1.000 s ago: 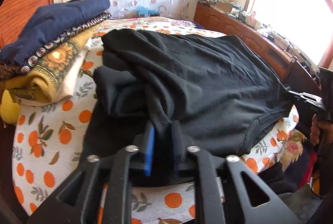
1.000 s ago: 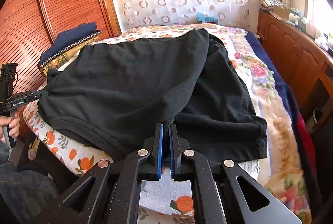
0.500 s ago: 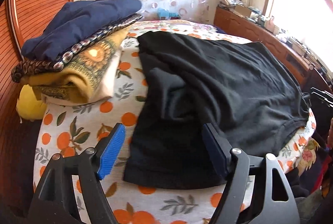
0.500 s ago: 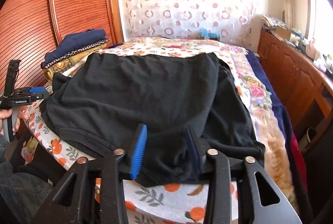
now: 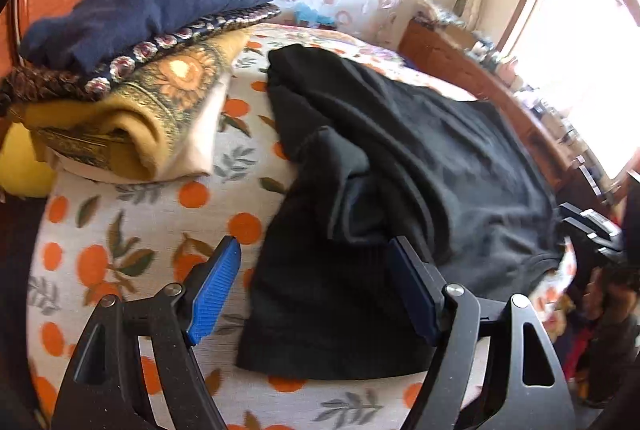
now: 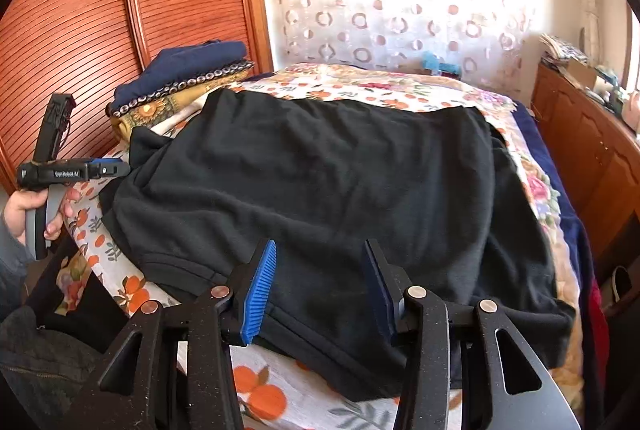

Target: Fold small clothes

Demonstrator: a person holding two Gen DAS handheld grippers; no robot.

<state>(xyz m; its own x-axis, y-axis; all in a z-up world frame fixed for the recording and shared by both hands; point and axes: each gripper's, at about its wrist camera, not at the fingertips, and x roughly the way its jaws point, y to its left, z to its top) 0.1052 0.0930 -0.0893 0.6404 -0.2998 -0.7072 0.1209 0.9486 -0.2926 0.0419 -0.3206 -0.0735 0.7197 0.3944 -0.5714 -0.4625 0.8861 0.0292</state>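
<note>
A black garment (image 5: 440,158) lies spread over the bed, folded over itself, with a crumpled sleeve on its left side. My left gripper (image 5: 312,286) stands open above the garment's near left corner, and its blue pads (image 5: 216,286) do not touch the cloth. In the right wrist view the same garment (image 6: 320,170) covers the middle of the bed. My right gripper (image 6: 320,290) hovers over its near hem with jaws opening; the cloth lies below them, not pinched. The left gripper (image 6: 108,168) shows at the far left, held by a hand (image 6: 24,202).
A stack of folded clothes (image 5: 140,42), navy on top and yellow below, sits at the bed's left by the wooden wardrobe (image 6: 100,30). The sheet with orange fruit print (image 5: 140,230) shows around the garment. A wooden cabinet (image 6: 592,150) runs along the right.
Both grippers were shut on the black garment's near edge a second ago. Both have let go, opened and drawn back, and the cloth now rests on the bed.
</note>
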